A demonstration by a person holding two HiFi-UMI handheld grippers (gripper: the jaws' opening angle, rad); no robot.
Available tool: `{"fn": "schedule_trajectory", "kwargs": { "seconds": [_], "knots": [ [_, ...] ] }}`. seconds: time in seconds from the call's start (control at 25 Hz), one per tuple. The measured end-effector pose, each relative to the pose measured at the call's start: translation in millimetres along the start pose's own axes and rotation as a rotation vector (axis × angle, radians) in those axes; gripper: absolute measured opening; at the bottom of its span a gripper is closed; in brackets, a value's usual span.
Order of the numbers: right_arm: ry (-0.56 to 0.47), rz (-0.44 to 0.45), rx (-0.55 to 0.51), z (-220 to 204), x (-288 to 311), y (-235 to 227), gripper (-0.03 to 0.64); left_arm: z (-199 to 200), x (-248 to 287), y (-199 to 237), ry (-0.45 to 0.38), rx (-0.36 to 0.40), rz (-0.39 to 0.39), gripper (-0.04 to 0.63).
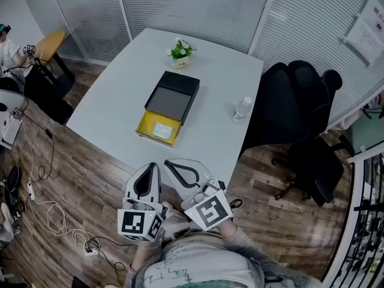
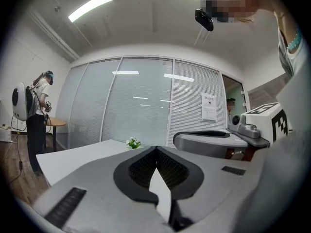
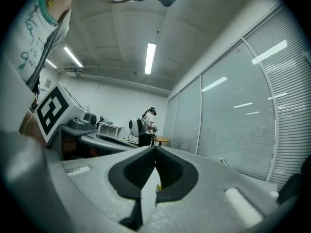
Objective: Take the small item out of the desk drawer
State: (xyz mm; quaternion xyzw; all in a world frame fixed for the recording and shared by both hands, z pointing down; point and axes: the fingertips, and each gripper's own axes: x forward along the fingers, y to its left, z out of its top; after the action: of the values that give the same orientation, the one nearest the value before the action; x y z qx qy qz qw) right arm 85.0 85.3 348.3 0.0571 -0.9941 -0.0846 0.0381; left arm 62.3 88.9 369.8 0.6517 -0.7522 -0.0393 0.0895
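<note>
A black desk drawer unit (image 1: 174, 95) lies in the middle of the white table (image 1: 114, 95). Its yellow drawer (image 1: 157, 129) is pulled out toward me. A small pale item (image 1: 161, 131) lies inside the drawer. My left gripper (image 1: 153, 166) and right gripper (image 1: 168, 162) are side by side at the table's near edge, short of the drawer and close to my body. Both are shut with nothing between the jaws. In the left gripper view the left gripper (image 2: 155, 148) points level over the table. The right gripper (image 3: 155, 147) shows its jaws meeting at the tip.
A small potted plant (image 1: 180, 51) stands at the table's far end. A water bottle (image 1: 242, 109) stands near the right edge, beside a black office chair (image 1: 300, 110). Cables (image 1: 54, 215) lie on the wood floor at left. Another person (image 2: 36, 115) stands at a round table.
</note>
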Motion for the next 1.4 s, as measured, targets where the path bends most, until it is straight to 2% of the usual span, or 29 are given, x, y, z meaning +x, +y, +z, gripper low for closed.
{"fn": "schedule_trajectory", "kwargs": {
  "seconds": [0.52, 1.0, 1.4],
  "knots": [
    [0.019, -0.063, 0.003, 0.6, 37.4, 7.0, 0.002, 2.9, 1.3, 37.3, 0.019, -0.003, -0.067, -0.002],
    [0.061, -0.087, -0.004, -6.8, 82.5, 22.8, 0.002, -1.2, -1.6, 86.5, 0.031, 0.009, -0.115, -0.002],
    [0.078, -0.114, 0.009, -16.6, 83.7, 9.5, 0.002, -9.9, 18.4, 89.5, 0.062, 0.01, -0.138, -0.002]
  ]
}}
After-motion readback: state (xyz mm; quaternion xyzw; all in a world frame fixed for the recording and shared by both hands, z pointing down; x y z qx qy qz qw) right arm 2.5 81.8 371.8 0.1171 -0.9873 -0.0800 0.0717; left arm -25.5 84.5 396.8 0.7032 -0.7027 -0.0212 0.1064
